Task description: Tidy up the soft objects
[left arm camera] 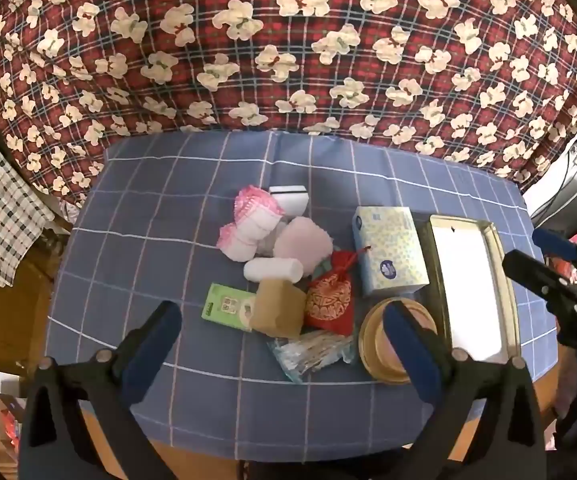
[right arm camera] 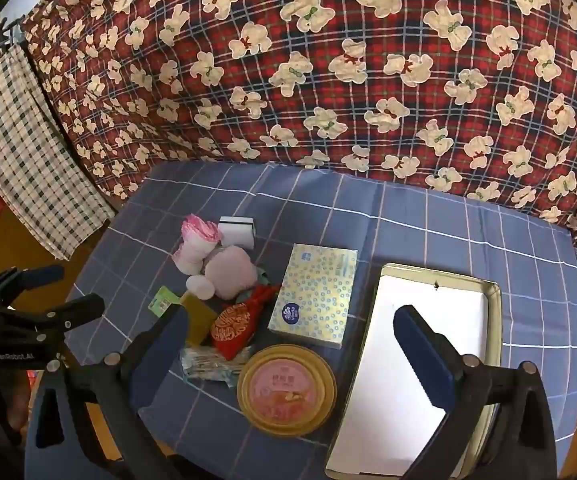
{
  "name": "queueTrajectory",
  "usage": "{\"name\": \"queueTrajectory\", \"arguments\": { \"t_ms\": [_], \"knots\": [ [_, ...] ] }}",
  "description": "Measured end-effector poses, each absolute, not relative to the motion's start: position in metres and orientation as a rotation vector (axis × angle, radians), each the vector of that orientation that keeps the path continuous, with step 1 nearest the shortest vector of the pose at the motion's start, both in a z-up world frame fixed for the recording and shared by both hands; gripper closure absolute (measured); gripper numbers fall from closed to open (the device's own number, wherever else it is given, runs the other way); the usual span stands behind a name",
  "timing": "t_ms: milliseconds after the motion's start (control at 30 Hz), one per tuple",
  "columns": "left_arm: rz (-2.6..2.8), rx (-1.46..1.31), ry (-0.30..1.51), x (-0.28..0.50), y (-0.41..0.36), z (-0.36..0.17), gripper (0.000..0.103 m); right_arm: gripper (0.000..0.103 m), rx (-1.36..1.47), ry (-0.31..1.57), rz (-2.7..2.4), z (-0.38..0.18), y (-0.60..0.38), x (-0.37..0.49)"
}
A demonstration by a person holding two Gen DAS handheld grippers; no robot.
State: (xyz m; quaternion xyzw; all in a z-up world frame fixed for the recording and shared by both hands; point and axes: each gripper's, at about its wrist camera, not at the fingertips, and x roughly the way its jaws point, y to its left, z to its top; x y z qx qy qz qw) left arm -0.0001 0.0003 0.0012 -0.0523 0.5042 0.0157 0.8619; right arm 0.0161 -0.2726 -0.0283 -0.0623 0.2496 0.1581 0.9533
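My left gripper [left arm camera: 284, 344] and right gripper [right arm camera: 292, 344] both gape wide, empty; soft pile [left arm camera: 284, 240] lies left of tray [left arm camera: 504, 256], nearer my left, straight ahead.

Soft stuff clustered mid-desk, mostly touching: pink-frilled white cloth bundle [left arm camera: 248, 222] at the back, white sponge [left arm camera: 289, 199] just behind it, pale pink fluffy pad [left arm camera: 302, 242] beside it, white roll [left arm camera: 273, 270] in front, red embroidered pouch [left arm camera: 330, 300] lying near the tissue pack [left arm camera: 388, 250].
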Motion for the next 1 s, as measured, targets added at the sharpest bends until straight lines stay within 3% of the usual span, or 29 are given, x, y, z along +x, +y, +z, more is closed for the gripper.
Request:
{"name": "queueTrajectory", "arguments": {
  "t_ms": [1000],
  "knots": [
    [0.035,-0.107,1.055,0.0007,-0.0003,0.0005,0.001,0.0,-0.123,0.51,0.323,-0.0321,-0.272,0.0135]
  ]
}}
